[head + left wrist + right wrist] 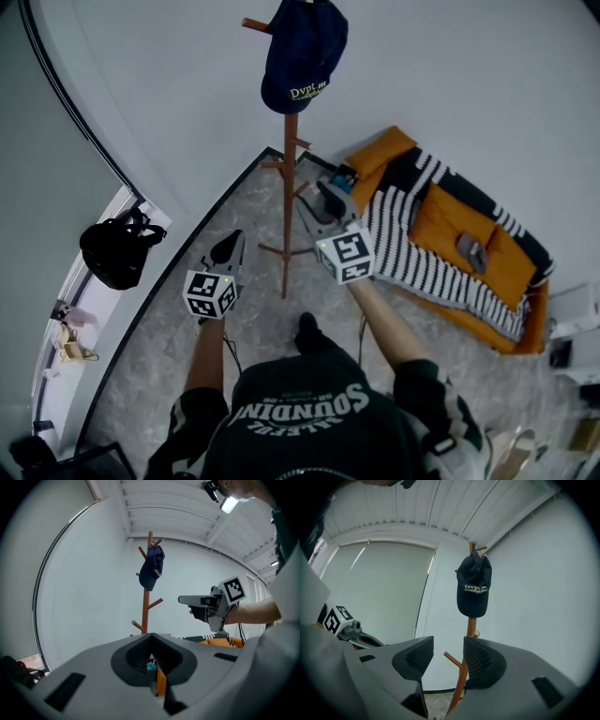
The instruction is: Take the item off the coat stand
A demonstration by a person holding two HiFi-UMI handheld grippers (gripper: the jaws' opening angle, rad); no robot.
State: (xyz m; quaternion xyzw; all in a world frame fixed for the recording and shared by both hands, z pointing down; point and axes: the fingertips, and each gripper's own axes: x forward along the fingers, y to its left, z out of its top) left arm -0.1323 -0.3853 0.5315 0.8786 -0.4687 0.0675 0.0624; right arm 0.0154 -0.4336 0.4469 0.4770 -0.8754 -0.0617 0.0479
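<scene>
The cap (473, 585) hangs on a peg at the top of the stand (471, 625). Its long side runs up and down, with the brim pointing down and the words facing the right gripper (443, 660). That gripper is low in front of the stand. Its jaws are wide apart and hold nothing, and the pole shows past the gap. The left gripper (151, 663) is left of the stand, with its jaws closed tight and nothing in them. Both are well below the cap.
</scene>
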